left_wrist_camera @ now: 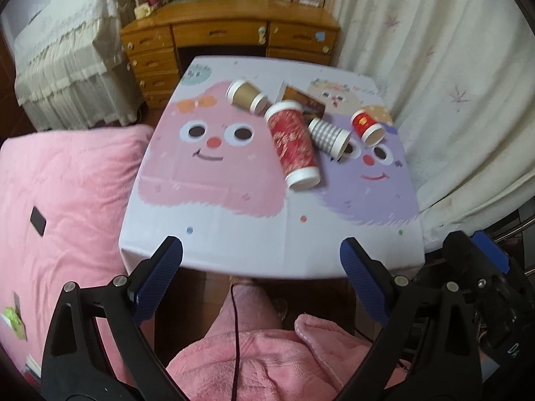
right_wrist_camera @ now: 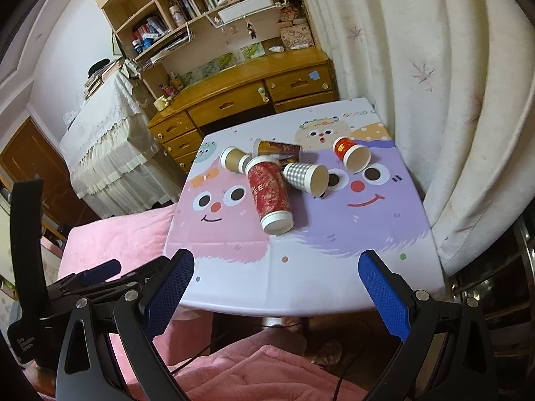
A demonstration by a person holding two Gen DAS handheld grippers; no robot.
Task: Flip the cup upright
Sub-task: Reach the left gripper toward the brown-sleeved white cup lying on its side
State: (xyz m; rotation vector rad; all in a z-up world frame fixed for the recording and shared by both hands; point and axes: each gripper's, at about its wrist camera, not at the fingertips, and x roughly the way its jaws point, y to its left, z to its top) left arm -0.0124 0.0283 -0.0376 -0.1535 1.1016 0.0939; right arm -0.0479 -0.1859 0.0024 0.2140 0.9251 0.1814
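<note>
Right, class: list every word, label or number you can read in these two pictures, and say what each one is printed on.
"GOOD", then a cut-off letter: far edge of the tablecloth.
Small red cup: a gold sign, too blurred to read.
Tall red cup: gold markings, not legible.
Book spines on the shelf: too small to read.
No numbers can be read.

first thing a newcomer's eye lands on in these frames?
Probably the cluster of paper cups lying on their sides at the far middle of the cartoon-face table, led by the tall red cup, its white end pointing toward the camera. Beside it, toward the curtain, lie a grey checked cup and a small red cup. In the foreground, the left gripper and right gripper hang open, short of the near table edge.
</note>
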